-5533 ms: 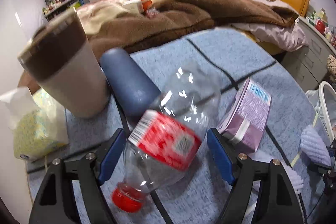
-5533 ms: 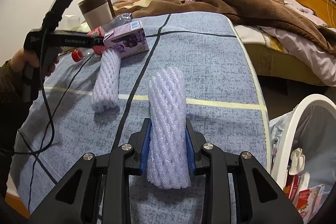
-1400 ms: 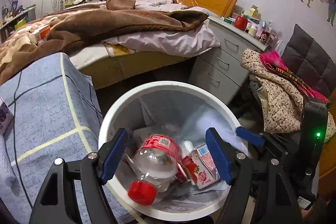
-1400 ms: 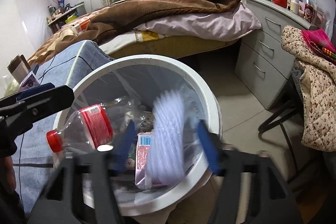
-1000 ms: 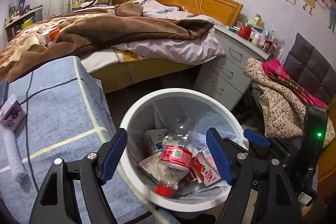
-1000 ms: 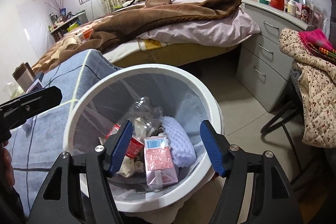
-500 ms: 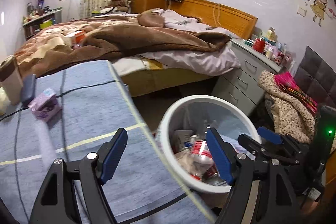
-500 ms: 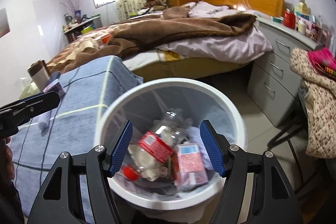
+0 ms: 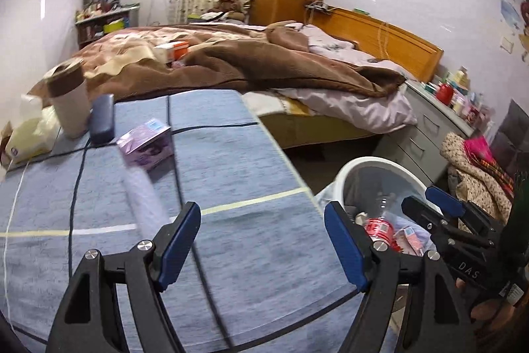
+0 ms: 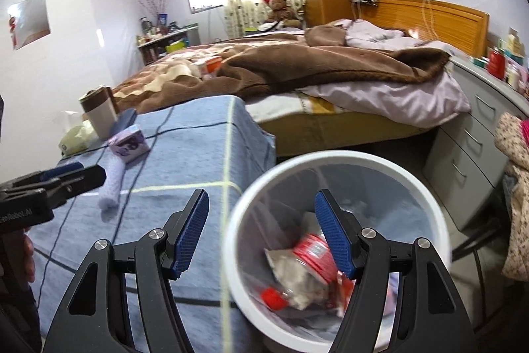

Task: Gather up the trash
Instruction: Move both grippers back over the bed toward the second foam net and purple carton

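left claw point(image 9: 263, 242): released, nothing between its pads, over the blue counter point(image 9: 231, 161) | right claw point(image 10: 261, 235): released, empty, above the white trash bin point(image 10: 334, 161) | bin contents: red-labelled plastic bottle point(image 10: 307, 257), blurred, partly hidden by a finger | foam fruit net point(image 9: 143, 200), motion-smeared, centre-left, touching the purple carton point(image 9: 145, 148) | bin's lower rim cut off

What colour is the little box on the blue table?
The carton is purple, seen best in the left wrist view.
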